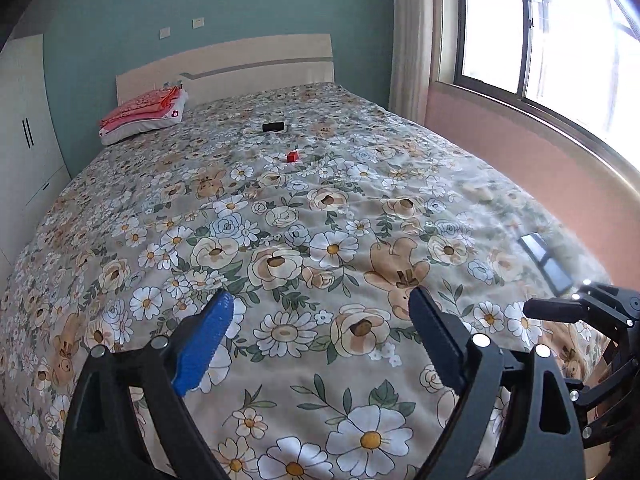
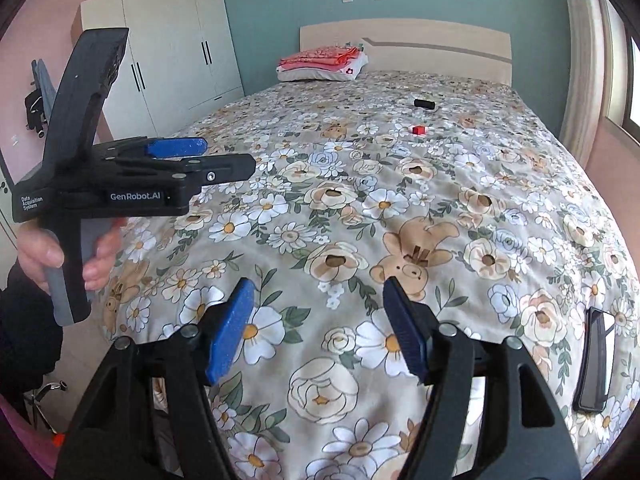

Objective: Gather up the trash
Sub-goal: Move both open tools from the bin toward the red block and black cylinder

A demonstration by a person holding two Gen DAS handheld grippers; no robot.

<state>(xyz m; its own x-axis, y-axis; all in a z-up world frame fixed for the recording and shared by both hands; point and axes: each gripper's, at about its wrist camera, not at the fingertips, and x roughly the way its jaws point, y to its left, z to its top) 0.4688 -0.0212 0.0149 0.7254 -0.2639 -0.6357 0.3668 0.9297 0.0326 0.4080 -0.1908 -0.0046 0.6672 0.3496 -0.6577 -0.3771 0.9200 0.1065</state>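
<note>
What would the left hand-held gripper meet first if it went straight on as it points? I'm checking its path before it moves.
Most likely the bare floral bedspread, a little ahead of the open left hand-held gripper. Nothing lies between its fingers. The small red object sits farther up the bed, though depth is uncertain.

Floral beige bedspread (image 1: 280,208), small red block (image 1: 292,156), teal wall (image 1: 240,0), blue-padded fingers (image 1: 208,344).

Small red scrap (image 1: 292,156) — mid-bed (image 1: 280,380)
</note>
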